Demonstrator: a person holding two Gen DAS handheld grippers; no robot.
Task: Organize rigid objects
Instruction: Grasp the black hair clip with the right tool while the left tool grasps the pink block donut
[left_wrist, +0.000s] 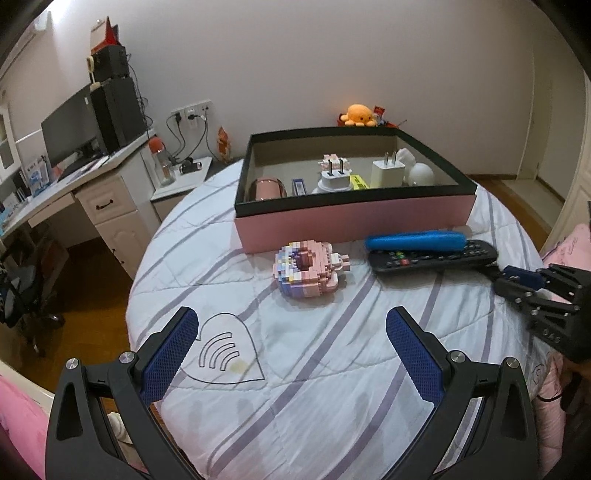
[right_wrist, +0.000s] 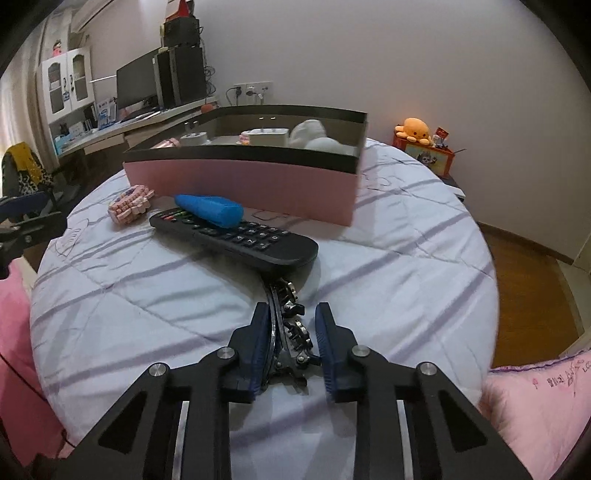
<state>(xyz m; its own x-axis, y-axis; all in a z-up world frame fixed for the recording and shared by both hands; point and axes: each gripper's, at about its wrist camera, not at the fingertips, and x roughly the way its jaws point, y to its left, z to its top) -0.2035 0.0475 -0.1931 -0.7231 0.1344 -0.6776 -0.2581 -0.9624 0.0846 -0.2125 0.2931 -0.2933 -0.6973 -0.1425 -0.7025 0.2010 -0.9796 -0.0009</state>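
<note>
Home bedroom: quilted bed (left_wrist: 332, 369) (desk (left_wrist: 74, 184) beside).

Taking the pink box (left_wrist: 354, 218) as landmark: its top stands open, so entry from above is free over its dark rim, though plugs (left_wrist: 384, 171) and small things crowd its floor. Just in front of its near wall, the block toy (left_wrist: 306, 271), the blue tube (left_wrist: 415, 240) and the remote (left_wrist: 432, 256) bar a low approach; the tube lies on the remote. Nearer than these, the striped quilt (left_wrist: 314, 387) lies bare and passable. A metal clip (right_wrist: 290, 325) lies just beyond the remote's near end
</note>
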